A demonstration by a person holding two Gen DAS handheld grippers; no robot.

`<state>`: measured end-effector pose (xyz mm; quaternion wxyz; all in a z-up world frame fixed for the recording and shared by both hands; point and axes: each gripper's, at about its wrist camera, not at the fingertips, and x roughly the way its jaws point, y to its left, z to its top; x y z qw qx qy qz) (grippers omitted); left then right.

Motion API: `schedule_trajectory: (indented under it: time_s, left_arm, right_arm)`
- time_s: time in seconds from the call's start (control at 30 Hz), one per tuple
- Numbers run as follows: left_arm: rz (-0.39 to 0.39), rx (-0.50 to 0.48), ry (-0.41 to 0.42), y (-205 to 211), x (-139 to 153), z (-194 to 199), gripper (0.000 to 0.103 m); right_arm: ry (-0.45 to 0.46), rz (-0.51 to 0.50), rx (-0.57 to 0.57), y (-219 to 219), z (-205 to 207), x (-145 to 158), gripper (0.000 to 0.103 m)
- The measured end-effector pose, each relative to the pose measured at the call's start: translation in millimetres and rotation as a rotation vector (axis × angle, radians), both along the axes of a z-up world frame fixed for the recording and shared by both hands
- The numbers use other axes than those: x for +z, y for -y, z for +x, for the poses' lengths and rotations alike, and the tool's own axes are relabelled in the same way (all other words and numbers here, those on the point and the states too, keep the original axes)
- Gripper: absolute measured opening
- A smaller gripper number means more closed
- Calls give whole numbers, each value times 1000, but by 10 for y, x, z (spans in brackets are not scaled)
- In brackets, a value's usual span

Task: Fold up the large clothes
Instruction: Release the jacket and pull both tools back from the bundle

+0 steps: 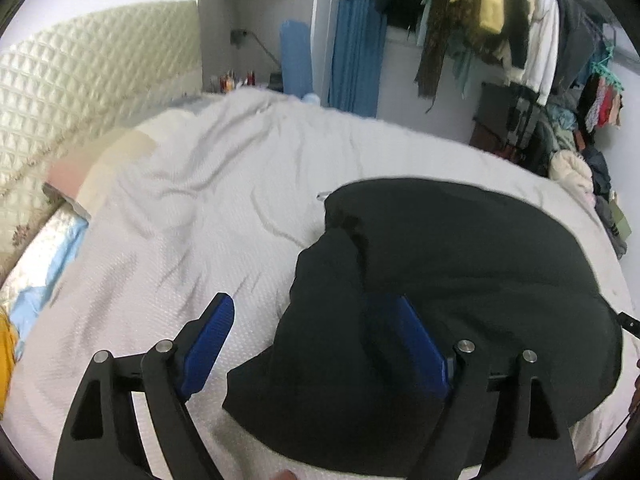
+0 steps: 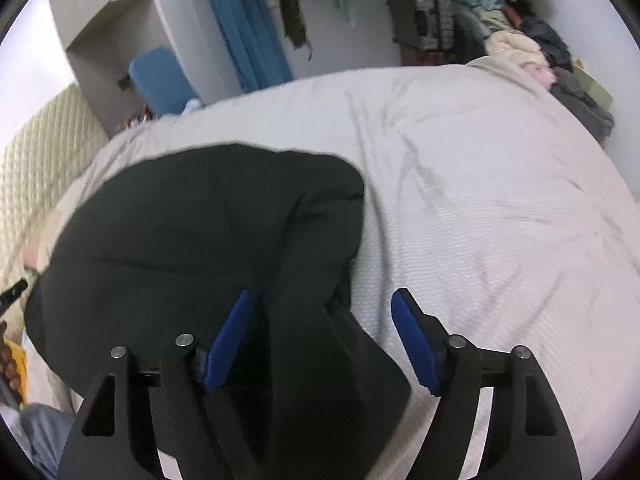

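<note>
Lying on white bed cover (image 1: 208, 184), black garment (image 1: 460, 264) bunched in a broad mound, long axis running side to side betw both claws. Left gripper (image 1: 316, 324) standing wide open, gripping nothing, hovering over garment's left edge; right gripper (image 2: 324, 328) likewise open & empty, over its right edge w/ a sleeve-like strip trailing toward camera. Judging both about equally near. Left view showing quilted headboard (image 1: 80, 80) beyond garment; right view showing bare cover to garment's right, free for spreading
</note>
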<state>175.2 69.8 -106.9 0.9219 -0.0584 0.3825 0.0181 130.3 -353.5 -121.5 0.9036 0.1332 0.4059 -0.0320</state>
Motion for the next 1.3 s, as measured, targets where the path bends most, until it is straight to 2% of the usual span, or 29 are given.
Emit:
schedule_trajectory:
  time_s: [0.1,0.13,0.2,0.23,0.4,0.5,0.67,0.77,1.0,1.2,1.3]
  left_arm:
    - [-22,-37,27,71,237,-138,85]
    - [-33,-49,37,97,312,-184,87]
    - [-51,-76,70,165,522,-304,100]
    - [-51,-82,86,195,609,-347,103]
    - [-59,-131,163,386,1102,-663,103]
    - [-38,-149,189,526,1354,-845,103]
    - [-40,-181,242,734,1720,-1231,103]
    - [-15,-184,297,866,1919,-1542,103]
    - [-26,-216,364,1132,2153,-2292,103]
    - [-31,-237,373,1238,2130,-2614,103]
    - [-21,-234,346,1263,2054,-2698,103]
  right_arm:
    - [71,-9,-32,-7,-123,277,88]
    - [100,-14,-40,-19,-170,391,94]
    - [155,-19,-54,-17,-272,587,103]
    - [172,-20,-57,-7,-326,674,103]
    - [253,-24,-47,-120,-520,1125,103]
    - [305,-41,-19,-233,-662,1378,103]
    - [429,-87,32,-552,-1012,1799,103]
    - [505,-96,62,-765,-1277,1985,103]
    - [595,-98,110,-1066,-1787,2043,103]
    - [632,-109,122,-1313,-2121,1963,103]
    - [623,-103,136,-1435,-2184,1879,103]
